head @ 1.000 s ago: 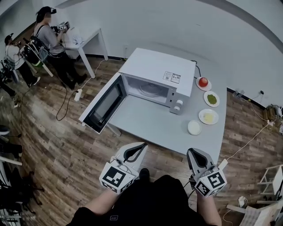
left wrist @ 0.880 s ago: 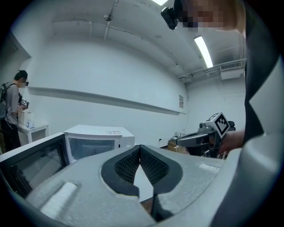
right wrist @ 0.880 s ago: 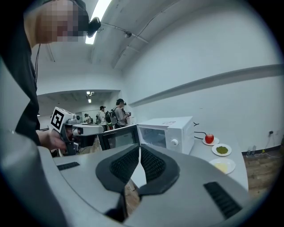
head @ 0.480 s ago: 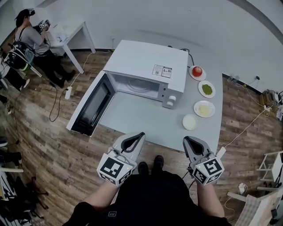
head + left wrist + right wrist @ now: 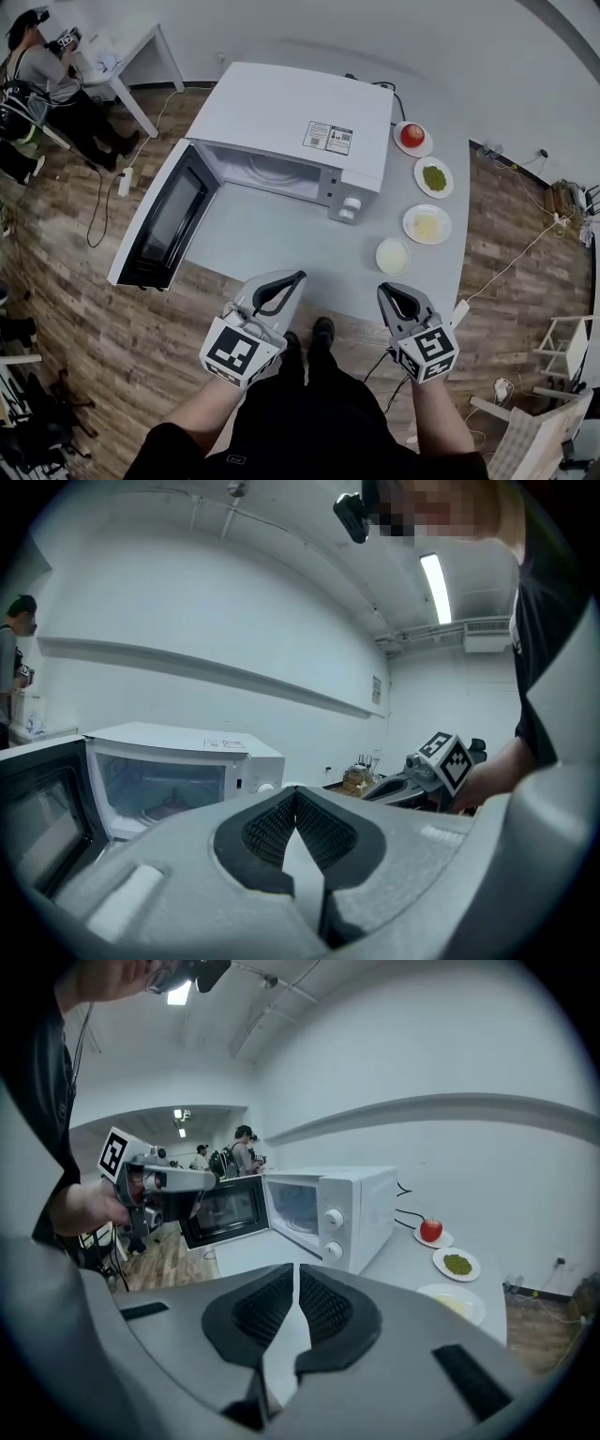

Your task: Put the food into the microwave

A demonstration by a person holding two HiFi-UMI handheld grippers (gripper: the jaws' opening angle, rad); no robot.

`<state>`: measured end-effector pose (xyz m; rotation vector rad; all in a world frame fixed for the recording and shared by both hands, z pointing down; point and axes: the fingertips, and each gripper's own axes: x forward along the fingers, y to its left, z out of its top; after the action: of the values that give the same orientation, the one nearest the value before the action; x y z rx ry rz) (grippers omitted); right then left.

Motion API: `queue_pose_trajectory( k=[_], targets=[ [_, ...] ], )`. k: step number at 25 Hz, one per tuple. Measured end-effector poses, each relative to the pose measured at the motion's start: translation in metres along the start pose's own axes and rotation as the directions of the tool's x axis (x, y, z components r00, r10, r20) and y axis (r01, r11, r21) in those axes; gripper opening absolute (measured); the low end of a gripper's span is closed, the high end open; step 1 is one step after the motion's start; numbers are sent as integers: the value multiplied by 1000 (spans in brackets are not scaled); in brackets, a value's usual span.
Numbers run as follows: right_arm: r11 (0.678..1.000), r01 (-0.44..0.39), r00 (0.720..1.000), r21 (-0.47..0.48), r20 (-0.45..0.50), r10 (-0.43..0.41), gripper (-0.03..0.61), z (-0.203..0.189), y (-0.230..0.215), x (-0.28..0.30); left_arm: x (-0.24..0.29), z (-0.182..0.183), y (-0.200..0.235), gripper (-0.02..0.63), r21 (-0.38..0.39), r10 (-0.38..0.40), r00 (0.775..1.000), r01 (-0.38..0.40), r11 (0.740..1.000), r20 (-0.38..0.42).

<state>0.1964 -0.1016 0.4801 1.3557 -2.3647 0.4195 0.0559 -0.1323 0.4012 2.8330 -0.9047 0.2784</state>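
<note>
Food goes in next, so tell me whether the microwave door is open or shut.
Open. The door stands swung wide out from the microwave, and the inside behind it shows in the head view.

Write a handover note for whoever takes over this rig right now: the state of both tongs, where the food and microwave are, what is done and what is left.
Left tongs: shut, empty, by the near edge of the grey table.
Right tongs: shut, empty, by the same edge.
White microwave oven: on the table, with its door swung open to the left.
Food: small white plates in a row to the right of the microwave, holding red round fruit, green food and pale yellow food. The contents of the nearest plate are unclear.
Done: door open.
Left: pick up the food and set it inside.
</note>
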Motion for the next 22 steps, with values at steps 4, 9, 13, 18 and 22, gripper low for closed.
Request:
queue_pose_trajectory(
  k=[4,9,13,18,22],
  targets=[
    [998,17,995,-60,-95,-23,29,-30,-20,22,17,-15,8,8,-8,-14,1000,14,1000,-7],
    [992,41,976,-122,-206,-66,92,-67,-43,43,33,-41,10,8,-44,-41,999,40,998,-31],
    [976,61,957,-208,-267,-116,103,-91,-62,58,45,-57,10,8,-57,-61,997,59,997,-42],
    [958,62,926,-280,-342,-160,130,-117,-82,73,61,-75,10,8,-15,-93,993,92,996,-74],
    [942,44,904,-333,-388,-179,130,-128,-85,78,73,-90,15,8,31,-94,990,98,995,-104]
  ],
)
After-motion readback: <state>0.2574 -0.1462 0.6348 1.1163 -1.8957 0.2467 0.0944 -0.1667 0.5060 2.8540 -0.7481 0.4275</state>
